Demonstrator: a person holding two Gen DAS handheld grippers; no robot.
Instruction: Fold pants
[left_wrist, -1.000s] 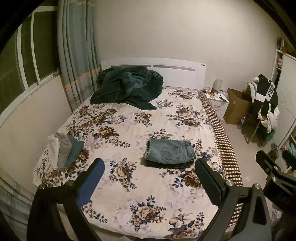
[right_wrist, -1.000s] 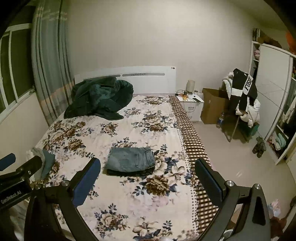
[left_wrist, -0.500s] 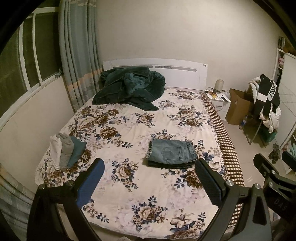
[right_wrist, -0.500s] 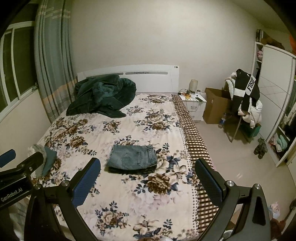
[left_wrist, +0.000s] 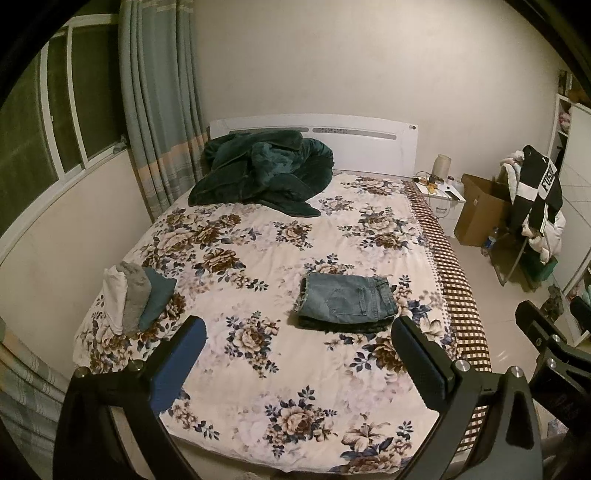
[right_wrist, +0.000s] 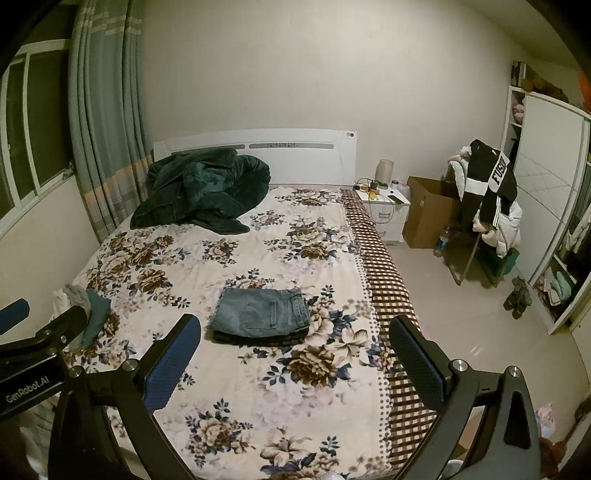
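Blue denim pants (left_wrist: 345, 300) lie folded into a neat rectangle on the floral bedspread (left_wrist: 280, 362), right of the bed's middle. They also show in the right wrist view (right_wrist: 260, 314). My left gripper (left_wrist: 297, 354) is open and empty, held well back above the bed's foot. My right gripper (right_wrist: 295, 352) is open and empty too, beside the left one. Neither touches the pants.
A pile of folded clothes (left_wrist: 135, 297) leans at the bed's left edge. A dark green blanket (left_wrist: 258, 171) is heaped by the headboard. A nightstand (right_wrist: 386, 212), a cardboard box (right_wrist: 428, 218) and a chair draped with clothes (right_wrist: 487, 199) stand right of the bed.
Both grippers have pulled back and up a little from the bed, so more of the room shows. The folded pants have not moved.
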